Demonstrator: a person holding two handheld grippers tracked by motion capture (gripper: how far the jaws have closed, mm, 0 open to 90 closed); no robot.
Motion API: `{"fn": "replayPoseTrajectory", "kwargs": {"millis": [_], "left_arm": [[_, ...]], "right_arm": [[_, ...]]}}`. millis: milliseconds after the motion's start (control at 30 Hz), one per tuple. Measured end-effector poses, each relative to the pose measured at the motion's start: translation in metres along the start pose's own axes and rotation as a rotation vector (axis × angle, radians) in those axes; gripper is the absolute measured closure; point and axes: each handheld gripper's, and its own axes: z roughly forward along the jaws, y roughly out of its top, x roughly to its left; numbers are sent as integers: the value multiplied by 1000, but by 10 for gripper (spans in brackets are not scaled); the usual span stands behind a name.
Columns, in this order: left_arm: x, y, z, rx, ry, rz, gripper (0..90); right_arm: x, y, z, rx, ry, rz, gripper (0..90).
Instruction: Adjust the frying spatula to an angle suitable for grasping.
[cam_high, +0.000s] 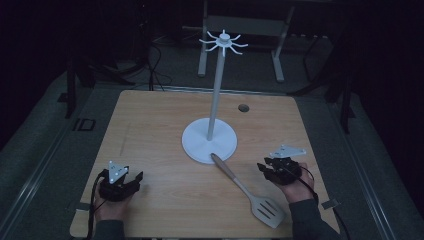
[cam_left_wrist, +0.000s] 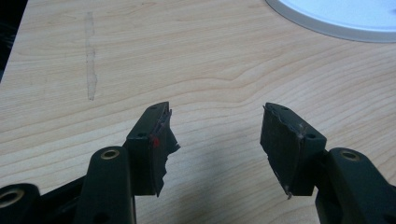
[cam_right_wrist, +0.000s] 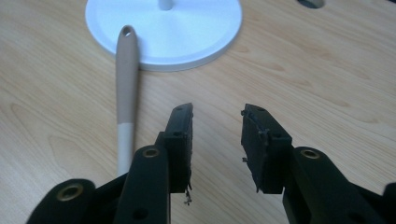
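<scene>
A white stand (cam_high: 210, 140) with a round base, a tall pole and a ring of hooks (cam_high: 223, 43) at its top rises from the middle of the wooden table. A slotted spatula (cam_high: 247, 190) lies flat in front of it, its beige handle tip resting on the base rim (cam_right_wrist: 126, 35) and its blade toward the front edge. My left gripper (cam_high: 134, 179) rests on the table at the front left, open and holding nothing (cam_left_wrist: 215, 122). Open as well, my right gripper (cam_high: 264, 167) sits at the front right, just right of the spatula handle (cam_right_wrist: 217, 122).
A small round hole (cam_high: 243, 108) pierces the table (cam_high: 150, 125) behind the stand. Beyond the far edge stand the legs of a metal frame (cam_high: 240, 30) and dark cables on a grey floor. A faint scuff line (cam_left_wrist: 90, 60) marks the wood left of centre.
</scene>
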Motion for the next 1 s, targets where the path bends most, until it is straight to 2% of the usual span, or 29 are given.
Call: {"fn": "replayPoseTrajectory", "kwargs": {"millis": [133,200,467,533,567,633,833,1000], "left_arm": [[0,0,0,-5,2,-1,429],[0,0,0,-8,3,-2,426],[0,0,0,-9,4,1,420],[0,0,1,-5,6,6,418],[-1,0,1,-4,5,8,417],[-1,0,1,-6,7,12,416],[-1,0,0,-8,9,9,414],[-1,0,1,-3,11,11,411]], "right_arm": [[5,4,7,22,14,-17,621],[11,7,16,52,41,-33,611],[26,6,39,119,76,-71,617],[30,5,44,138,92,-79,689],[34,5,49,155,106,-98,733],[39,4,53,167,120,-107,746],[49,3,63,182,145,-123,696],[52,1,75,222,154,-129,706]]}}
